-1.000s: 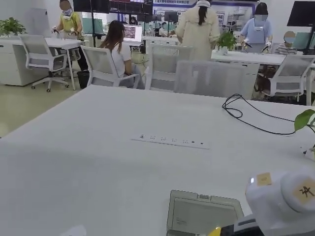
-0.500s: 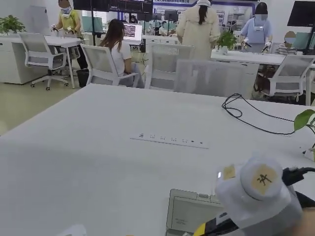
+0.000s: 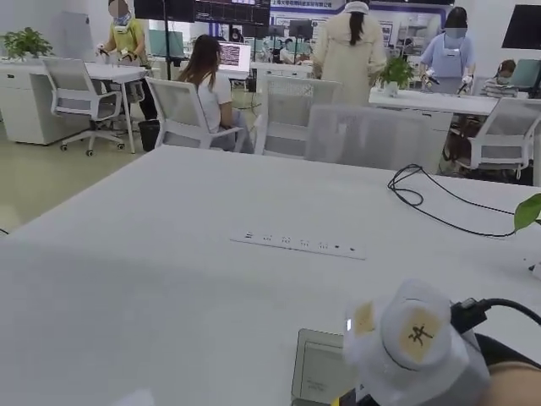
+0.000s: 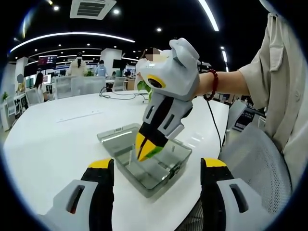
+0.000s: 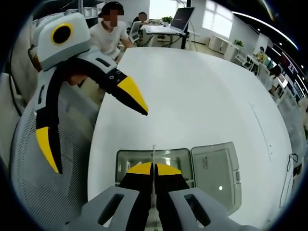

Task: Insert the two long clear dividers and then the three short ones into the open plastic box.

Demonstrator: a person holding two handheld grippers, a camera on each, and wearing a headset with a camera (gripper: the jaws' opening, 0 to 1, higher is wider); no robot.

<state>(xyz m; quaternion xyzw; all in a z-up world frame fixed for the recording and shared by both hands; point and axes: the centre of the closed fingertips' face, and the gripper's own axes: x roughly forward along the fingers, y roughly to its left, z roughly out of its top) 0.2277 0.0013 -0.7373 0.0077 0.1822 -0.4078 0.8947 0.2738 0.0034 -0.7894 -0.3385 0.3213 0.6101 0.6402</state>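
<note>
The open clear plastic box lies on the white table near its front edge, with its lid folded flat beside it. My right gripper hangs over the box tray, shut on a thin clear divider seen edge-on. In the left gripper view the right gripper points steeply down, and the divider reaches into the tray. My left gripper stands open just short of the box, nothing between its jaws. In the head view the right gripper covers part of the lid.
A built-in socket strip sits mid-table, and a black cable loops at the far right beside a plant leaf. White mesh chairs and several people are beyond the far edge. The left gripper is left of the box.
In the head view the right gripper has moved left and down over the box lid, covering more of it. The camera has shifted a little.
</note>
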